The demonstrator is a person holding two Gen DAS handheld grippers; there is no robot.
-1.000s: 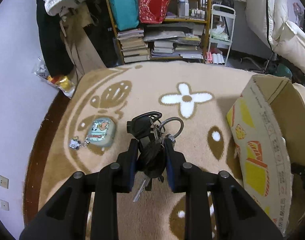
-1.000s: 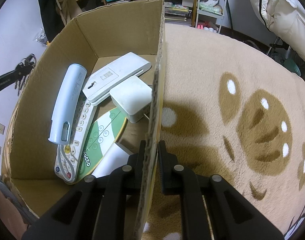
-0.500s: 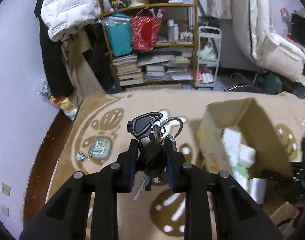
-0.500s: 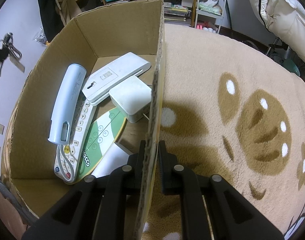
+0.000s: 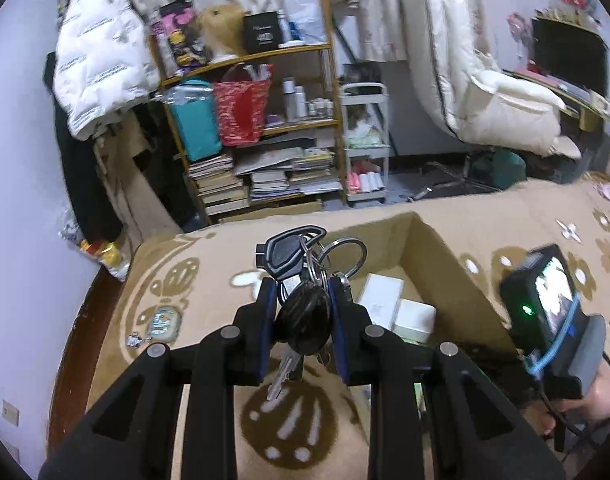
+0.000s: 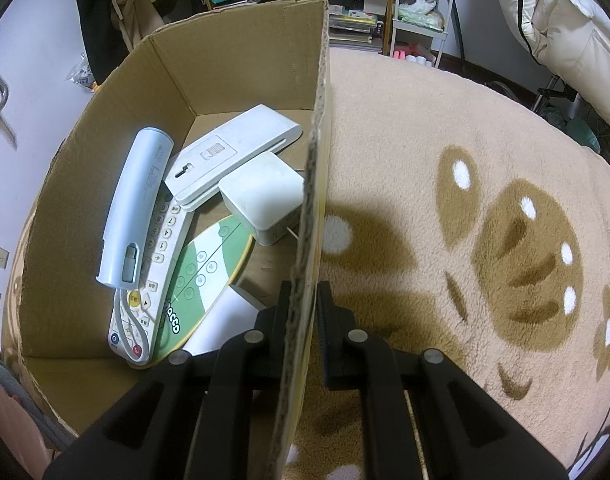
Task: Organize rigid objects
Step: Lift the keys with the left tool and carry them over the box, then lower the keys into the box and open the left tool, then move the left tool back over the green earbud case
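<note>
Left hand-held gripper [image 5: 303, 312]: jaws closed on a bunch of keys [image 5: 305, 280]; black fob pinched between the pads, rings and a black key head standing above the fingertips, a silver key blade hanging below; bunch held in the air above the rug [image 5: 209, 264], near the left wall of the cardboard box [image 5: 437, 252].

Right hand-held gripper [image 6: 303, 300]: jaws closed on the right wall of the cardboard box [image 6: 241, 64], one finger inside, one outside; wall edge runs straight up the middle of the right wrist view.

Inside the box: pale blue phone handset [image 6: 135, 208] lying on a white keypad base [image 6: 153, 264]; long white flat device [image 6: 233, 150] leaning across the back; white square adapter [image 6: 263, 196] just beside the gripped wall; green-and-white oval panel [image 6: 203, 276] under them on the box floor.

On the rug, left of the keys: small teal tin [image 5: 163, 322] with a little charm [image 5: 135, 338] beside it; bookshelf [image 5: 261, 136] against the far wall.
</note>
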